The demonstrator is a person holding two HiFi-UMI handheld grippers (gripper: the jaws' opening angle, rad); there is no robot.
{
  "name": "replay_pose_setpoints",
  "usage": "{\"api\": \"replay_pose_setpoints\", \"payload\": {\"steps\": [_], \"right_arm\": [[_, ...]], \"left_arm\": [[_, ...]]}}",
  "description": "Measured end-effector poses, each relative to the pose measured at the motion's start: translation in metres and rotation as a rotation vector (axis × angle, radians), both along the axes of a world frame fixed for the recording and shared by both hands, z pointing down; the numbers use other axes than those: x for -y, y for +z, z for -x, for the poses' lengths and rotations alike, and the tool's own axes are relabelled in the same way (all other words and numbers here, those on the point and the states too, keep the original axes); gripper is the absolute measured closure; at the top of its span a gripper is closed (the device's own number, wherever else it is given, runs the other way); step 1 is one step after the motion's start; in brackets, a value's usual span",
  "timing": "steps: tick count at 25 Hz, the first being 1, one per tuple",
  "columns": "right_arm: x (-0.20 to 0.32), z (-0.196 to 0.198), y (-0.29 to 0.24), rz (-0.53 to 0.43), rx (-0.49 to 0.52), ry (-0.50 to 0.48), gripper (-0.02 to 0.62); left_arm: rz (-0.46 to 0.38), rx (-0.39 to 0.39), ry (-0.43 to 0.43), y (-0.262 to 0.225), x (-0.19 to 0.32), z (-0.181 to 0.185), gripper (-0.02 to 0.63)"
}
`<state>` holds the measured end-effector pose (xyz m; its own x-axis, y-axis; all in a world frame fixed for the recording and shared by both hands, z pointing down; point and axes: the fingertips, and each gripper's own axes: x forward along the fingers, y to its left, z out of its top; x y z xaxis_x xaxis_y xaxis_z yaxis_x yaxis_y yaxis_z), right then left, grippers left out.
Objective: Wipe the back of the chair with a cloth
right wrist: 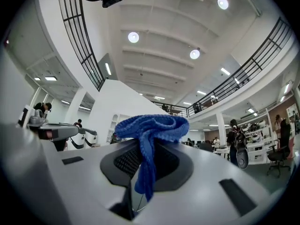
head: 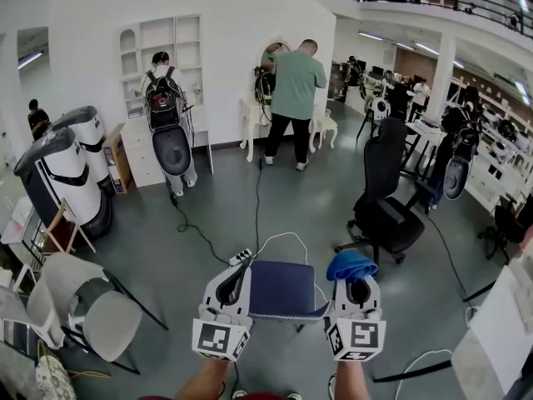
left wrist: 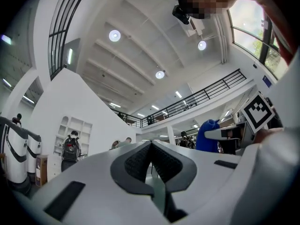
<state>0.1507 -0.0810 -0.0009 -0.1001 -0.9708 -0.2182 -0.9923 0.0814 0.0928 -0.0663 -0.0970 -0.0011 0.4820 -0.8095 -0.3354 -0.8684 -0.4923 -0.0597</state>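
Blue knitted cloth (right wrist: 152, 130) sits pinched in the right gripper (head: 356, 294), whose jaws are closed on it, with a bunch above them and a tail below. The left gripper (head: 233, 286) is empty, jaws together. Both point up toward the ceiling. The chair (head: 283, 290) sits between and beneath them, its blue pad running side to side. The right gripper is just beside the pad's right end, so the cloth likely needs tipping down and leftward. Open floor (head: 250, 207) lies beyond; an office chair (head: 387, 202) stands well to the right
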Motion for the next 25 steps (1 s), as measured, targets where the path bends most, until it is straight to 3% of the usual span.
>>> {"api": "replay_pose_setpoints", "payload": {"steps": [25], "right_arm": [[0.004, -0.014, 0.003, 0.019, -0.015, 0.006, 0.532]], "left_arm": [[-0.037, 0.022, -0.015, -0.012, 0.002, -0.014, 0.592]]}}
